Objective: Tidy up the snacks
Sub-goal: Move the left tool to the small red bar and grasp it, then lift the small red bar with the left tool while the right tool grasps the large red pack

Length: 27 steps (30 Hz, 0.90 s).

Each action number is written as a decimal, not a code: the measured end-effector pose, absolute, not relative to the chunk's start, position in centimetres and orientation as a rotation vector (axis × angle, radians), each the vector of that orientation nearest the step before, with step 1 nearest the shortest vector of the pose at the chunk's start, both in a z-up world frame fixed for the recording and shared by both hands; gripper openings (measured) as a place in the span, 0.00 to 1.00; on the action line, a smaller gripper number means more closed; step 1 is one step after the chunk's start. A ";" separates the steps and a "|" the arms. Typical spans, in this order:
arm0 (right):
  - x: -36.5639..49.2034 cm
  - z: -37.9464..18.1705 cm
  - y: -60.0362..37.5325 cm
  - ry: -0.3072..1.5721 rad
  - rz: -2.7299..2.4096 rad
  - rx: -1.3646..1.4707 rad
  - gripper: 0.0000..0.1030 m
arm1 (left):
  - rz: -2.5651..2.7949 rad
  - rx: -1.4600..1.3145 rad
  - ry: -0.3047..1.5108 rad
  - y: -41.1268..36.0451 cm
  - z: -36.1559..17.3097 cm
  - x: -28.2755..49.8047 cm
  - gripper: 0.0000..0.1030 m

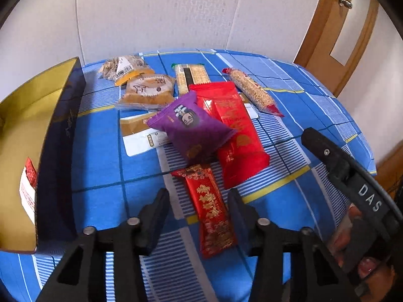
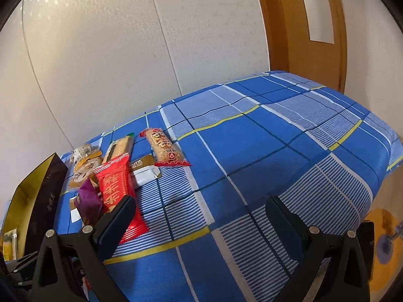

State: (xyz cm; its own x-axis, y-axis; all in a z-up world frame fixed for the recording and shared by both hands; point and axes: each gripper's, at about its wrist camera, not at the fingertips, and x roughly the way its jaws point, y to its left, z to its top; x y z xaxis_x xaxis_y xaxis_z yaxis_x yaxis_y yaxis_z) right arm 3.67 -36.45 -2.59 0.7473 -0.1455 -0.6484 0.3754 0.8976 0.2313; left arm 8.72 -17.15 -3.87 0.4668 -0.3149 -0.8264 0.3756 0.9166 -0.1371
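A slim red snack bar [image 1: 211,209] with gold print lies lengthwise between the fingers of my left gripper [image 1: 199,201]. Cloth shows on either side of it, so the jaws are open. Just beyond it, a purple packet [image 1: 189,125] rests on a large red packet [image 1: 236,136]. Further back lie a grain bar with red ends [image 1: 252,90], a cracker pack [image 1: 191,75] and a brown pastry [image 1: 148,90]. At the left, a dark box with a gold lining [image 1: 58,130] holds a red and white packet [image 1: 27,188]. My right gripper [image 2: 200,214] hangs open over bare cloth, right of the large red packet [image 2: 118,191].
A blue plaid cloth [image 1: 100,176] covers the table, which stands against a white wall. A wooden door [image 1: 335,37] is at the back right. A flat brown and white pack [image 1: 141,136] lies under the purple packet. A hand [image 1: 352,239] holds the other gripper at the right edge.
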 end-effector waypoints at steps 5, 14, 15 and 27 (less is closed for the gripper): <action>3.8 -2.6 -36.0 0.671 -0.266 0.352 1.00 | -0.441 0.089 0.961 -16.2 -3.9 8.1 0.32; 3.9 -2.5 -35.3 0.666 -0.236 0.322 1.00 | -0.463 0.102 0.905 -15.3 -4.1 6.7 0.26; 4.0 -2.5 -35.1 0.666 -0.229 0.313 1.00 | -0.460 0.098 0.901 -15.1 -4.1 6.5 0.26; 6.5 -3.0 -32.9 0.746 -0.081 0.230 1.00 | -0.462 0.065 0.896 -14.0 -4.2 6.0 0.26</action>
State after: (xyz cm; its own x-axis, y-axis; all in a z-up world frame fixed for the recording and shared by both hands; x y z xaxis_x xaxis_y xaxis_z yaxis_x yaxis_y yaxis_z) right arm 6.52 -32.89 -3.02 0.7329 0.0087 -0.6803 0.1538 0.9719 0.1782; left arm 6.05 -14.04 -4.21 0.5337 -0.3610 -0.7647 0.4144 0.9000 -0.1356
